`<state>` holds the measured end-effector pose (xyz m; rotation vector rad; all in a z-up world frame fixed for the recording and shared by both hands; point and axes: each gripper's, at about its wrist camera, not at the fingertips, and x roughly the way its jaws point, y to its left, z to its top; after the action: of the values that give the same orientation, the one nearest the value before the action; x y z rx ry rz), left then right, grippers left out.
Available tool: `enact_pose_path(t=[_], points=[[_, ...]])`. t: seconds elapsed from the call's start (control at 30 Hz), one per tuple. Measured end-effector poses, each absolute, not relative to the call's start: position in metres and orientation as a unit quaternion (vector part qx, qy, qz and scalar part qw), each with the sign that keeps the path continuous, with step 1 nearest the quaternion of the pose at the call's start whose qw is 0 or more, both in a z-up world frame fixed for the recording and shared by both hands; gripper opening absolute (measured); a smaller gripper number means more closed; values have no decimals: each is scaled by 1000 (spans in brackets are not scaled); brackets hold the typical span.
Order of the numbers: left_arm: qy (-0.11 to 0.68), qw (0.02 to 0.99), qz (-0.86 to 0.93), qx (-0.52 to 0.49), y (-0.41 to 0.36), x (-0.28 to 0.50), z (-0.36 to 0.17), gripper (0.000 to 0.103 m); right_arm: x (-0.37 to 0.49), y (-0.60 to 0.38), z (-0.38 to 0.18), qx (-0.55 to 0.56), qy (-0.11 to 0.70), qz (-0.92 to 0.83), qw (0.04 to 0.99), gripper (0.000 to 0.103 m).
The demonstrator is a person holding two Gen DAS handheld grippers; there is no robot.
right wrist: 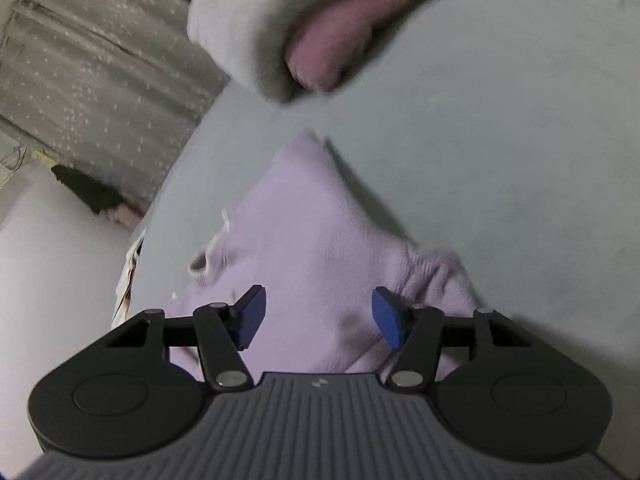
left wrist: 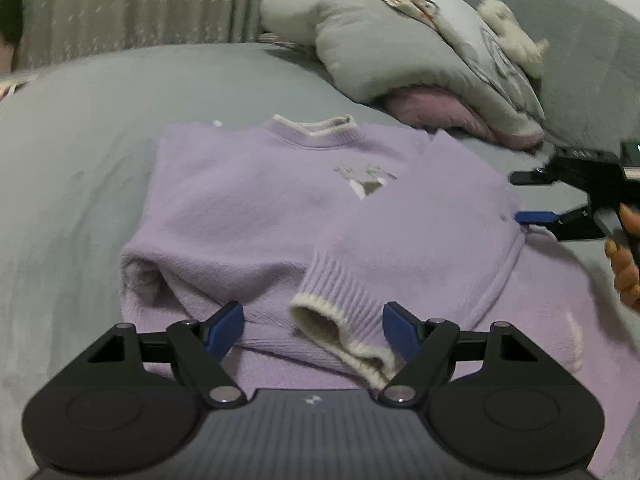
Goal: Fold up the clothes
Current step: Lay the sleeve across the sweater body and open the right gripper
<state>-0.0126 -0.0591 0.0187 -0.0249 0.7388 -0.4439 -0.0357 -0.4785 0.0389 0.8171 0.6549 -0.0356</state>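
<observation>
A lilac knit sweater (left wrist: 256,216) with cream trim lies on a grey bed sheet (left wrist: 72,152), collar toward the far side. Its right sleeve is folded across the chest, and the ribbed cuff (left wrist: 340,320) lies near the hem. My left gripper (left wrist: 313,330) hovers open over the hem, its blue pads on either side of that cuff. At the sweater's right edge my right gripper (left wrist: 524,198) stands open, held by a hand (left wrist: 624,268). In the right wrist view the right gripper (right wrist: 319,317) is open above the lilac sweater (right wrist: 312,232), with nothing between its pads.
A grey quilt (left wrist: 380,48) with a pink lining (left wrist: 432,112) is bunched at the back right of the bed, showing as the quilt (right wrist: 248,28) in the right wrist view. A patterned curtain (left wrist: 120,4) hangs behind. The bed edge and a pale floor (right wrist: 52,248) lie to the left.
</observation>
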Motion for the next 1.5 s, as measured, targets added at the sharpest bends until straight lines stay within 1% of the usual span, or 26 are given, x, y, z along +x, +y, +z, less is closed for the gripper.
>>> enact_pose_path(t=[0.03, 0.07, 0.1, 0.17, 0.27, 0.37, 0.47, 0.6, 0.7, 0.83, 0.93, 0.97, 1.0, 1.07, 1.17, 1.27, 1.33, 1.5], points=[[351, 911, -217, -20, -57, -13, 23, 78, -37, -477, 45, 374, 305, -19, 875, 81], [344, 911, -224, -29, -56, -14, 26, 80, -38, -475, 49, 361, 299, -17, 883, 83], [338, 911, -231, -35, -56, -16, 28, 80, -37, -474, 51, 356, 299, -11, 885, 83], [343, 910, -234, -21, -60, -19, 26, 81, -28, -470, 40, 348, 338, -7, 874, 83], [393, 896, -206, 19, -70, -16, 10, 81, -15, -460, 23, 303, 392, -25, 868, 83], [399, 895, -201, -6, -60, -13, 15, 81, -21, -439, 49, 237, 366, -21, 900, 83], [374, 906, -200, -19, -53, -13, 25, 81, -24, -423, 63, 187, 350, 0, 918, 83], [364, 909, -203, -22, -56, -12, 30, 81, -31, -403, 72, 145, 354, 42, 923, 83], [372, 902, -218, -2, -66, -15, 26, 81, -41, -387, 82, 110, 354, 63, 927, 83], [378, 898, -225, 15, -73, -15, 16, 82, -46, -376, 68, 122, 426, 165, 881, 83], [379, 900, -217, 25, -73, -16, 13, 82, -46, -369, 49, 91, 468, 172, 862, 83], [379, 901, -211, 30, -72, -16, 13, 83, -46, -368, 46, 80, 472, 170, 861, 83], [379, 902, -205, 35, -72, -16, 12, 87, -47, -364, 42, 61, 478, 167, 860, 83], [379, 904, -193, 45, -71, -16, 12, 90, -54, -351, 38, -20, 482, 163, 861, 83], [378, 907, -175, 59, -69, -17, 11, 92, -67, -346, 43, -69, 481, 155, 860, 83], [378, 909, -157, 73, -68, -17, 11, 92, -67, -355, 44, -79, 484, 141, 860, 83], [386, 907, -159, 60, -63, -16, 13, 92, -67, -358, 44, -77, 482, 134, 862, 83], [393, 903, -160, 60, -50, -25, 19, 92, -70, -376, 48, -51, 469, 119, 874, 84]])
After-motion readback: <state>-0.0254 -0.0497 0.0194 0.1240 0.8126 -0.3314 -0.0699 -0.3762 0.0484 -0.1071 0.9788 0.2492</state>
